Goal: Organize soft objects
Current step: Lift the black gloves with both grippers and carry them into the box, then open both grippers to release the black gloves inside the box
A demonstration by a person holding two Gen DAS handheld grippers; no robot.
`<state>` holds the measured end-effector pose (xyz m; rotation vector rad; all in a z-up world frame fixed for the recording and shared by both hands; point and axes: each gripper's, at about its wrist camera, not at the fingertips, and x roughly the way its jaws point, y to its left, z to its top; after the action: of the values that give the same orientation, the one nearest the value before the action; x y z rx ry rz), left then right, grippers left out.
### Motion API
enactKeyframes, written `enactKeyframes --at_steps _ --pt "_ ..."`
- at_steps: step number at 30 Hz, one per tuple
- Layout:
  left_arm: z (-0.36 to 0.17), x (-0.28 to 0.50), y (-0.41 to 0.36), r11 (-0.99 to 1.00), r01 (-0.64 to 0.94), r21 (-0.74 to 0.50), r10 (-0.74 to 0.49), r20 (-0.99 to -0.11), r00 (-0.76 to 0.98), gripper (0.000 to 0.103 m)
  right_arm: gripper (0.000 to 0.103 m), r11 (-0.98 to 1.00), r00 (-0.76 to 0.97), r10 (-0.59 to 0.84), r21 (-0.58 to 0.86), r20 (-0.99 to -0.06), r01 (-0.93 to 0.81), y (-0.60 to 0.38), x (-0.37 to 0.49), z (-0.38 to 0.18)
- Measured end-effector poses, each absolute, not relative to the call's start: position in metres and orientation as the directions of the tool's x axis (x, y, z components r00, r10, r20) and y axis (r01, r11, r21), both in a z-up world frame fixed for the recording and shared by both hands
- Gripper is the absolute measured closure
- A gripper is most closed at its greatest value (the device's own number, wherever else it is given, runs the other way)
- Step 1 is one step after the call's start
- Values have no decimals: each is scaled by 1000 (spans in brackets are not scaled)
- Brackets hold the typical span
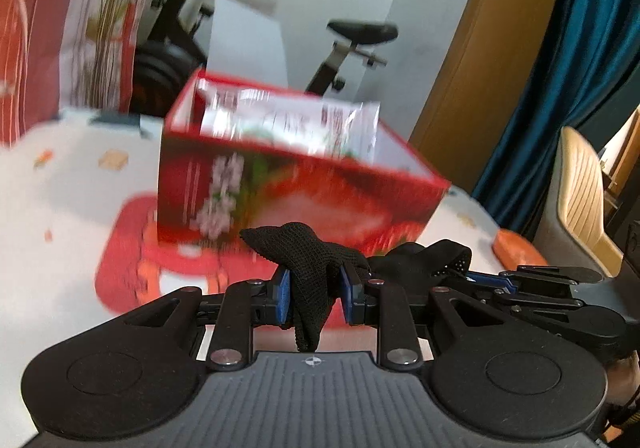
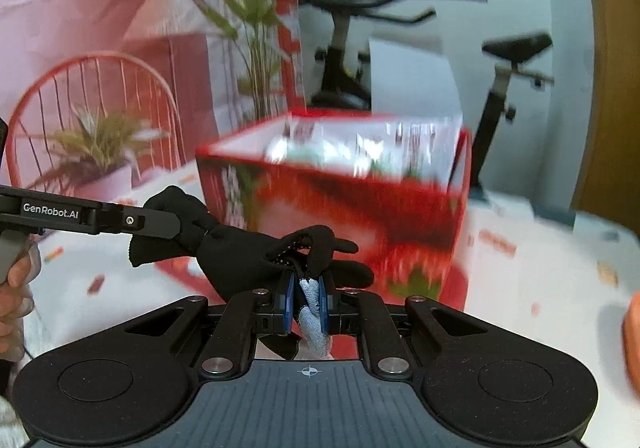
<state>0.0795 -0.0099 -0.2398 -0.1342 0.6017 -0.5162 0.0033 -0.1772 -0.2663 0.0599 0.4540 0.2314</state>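
Reading "GenRobot.AI" on left gripper point(image 2: 182, 226); both grippers pinching black glove point(image 2: 240, 256).

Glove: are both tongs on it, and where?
Yes. The left tongs pinch the black glove at its cuff end; the right tongs pinch it at a light-blue patch near the fingers.

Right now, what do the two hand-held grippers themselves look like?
Both match: the left hand-held gripper and the right hand-held gripper are matte black, with blue finger pads, silver pivot bolts, two round discs and a ribbed grey base bearing a small crosshair mark. In the right wrist view, the left one's side reads GenRobot.AI in white.
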Motion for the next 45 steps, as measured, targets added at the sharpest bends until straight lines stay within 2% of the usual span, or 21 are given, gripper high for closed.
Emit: enactKeyframes --at_steps 8,13,16,22,26,36,45 --pt "-175 104 -11 861 453 -230 -508 -386 770 76 92 972 919 230 38 -320 -230 -185 49 -197" --pt "-149 145 -16 867 445 -223 -498 -396 772 76 92 971 918 230 15 -323 -238 -185 97 -177" --pt "-146 174 -17 875 429 -225 -484 -434 760 76 92 971 901 232 30 -365 -238 -185 129 -178" --pt "-158 230 -20 886 389 -251 -461 -570 680 76 92 974 856 220 52 -468 -221 -184 172 -199" --pt "-171 248 -22 894 383 -233 -440 -619 650 75 92 976 831 214 79 -514 -203 -187 184 -215" --pt "-192 261 -30 906 395 -151 -385 -682 622 68 91 979 795 204 115 -572 -169 -194 194 -234" --pt "-200 266 -40 909 411 -65 -335 -701 629 66 89 984 783 179 105 -595 -145 -196 199 -243"
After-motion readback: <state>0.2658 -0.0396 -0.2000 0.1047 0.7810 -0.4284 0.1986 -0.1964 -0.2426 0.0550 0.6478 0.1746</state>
